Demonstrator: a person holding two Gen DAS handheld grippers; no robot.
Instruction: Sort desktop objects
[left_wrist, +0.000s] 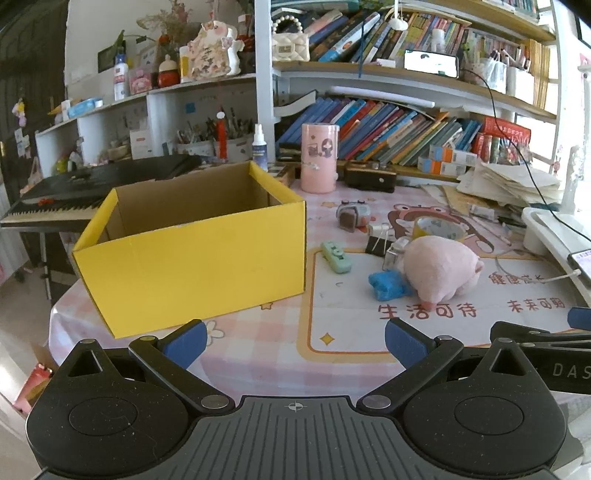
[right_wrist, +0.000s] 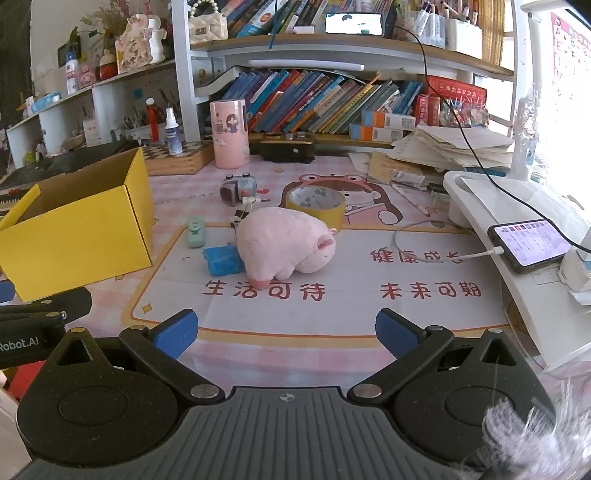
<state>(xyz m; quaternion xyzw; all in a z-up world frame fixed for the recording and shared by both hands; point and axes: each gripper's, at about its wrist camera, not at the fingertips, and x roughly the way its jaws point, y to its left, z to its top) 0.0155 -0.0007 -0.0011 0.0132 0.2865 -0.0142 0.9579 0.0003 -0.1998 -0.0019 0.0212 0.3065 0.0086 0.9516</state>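
An open yellow cardboard box stands at the desk's left. A pink plush pig lies mid-desk, with a blue crumpled object touching its left side. Near them are a mint-green stapler-like item, a roll of yellow tape, a binder clip and a small grey toy camera. My left gripper is open in front of the box. My right gripper is open, short of the pig, holding nothing.
A pink cylinder holder and a spray bottle stand at the back under bookshelves. A white riser on the right carries a phone with a charging cable. Paper stacks lie back right. A keyboard sits far left.
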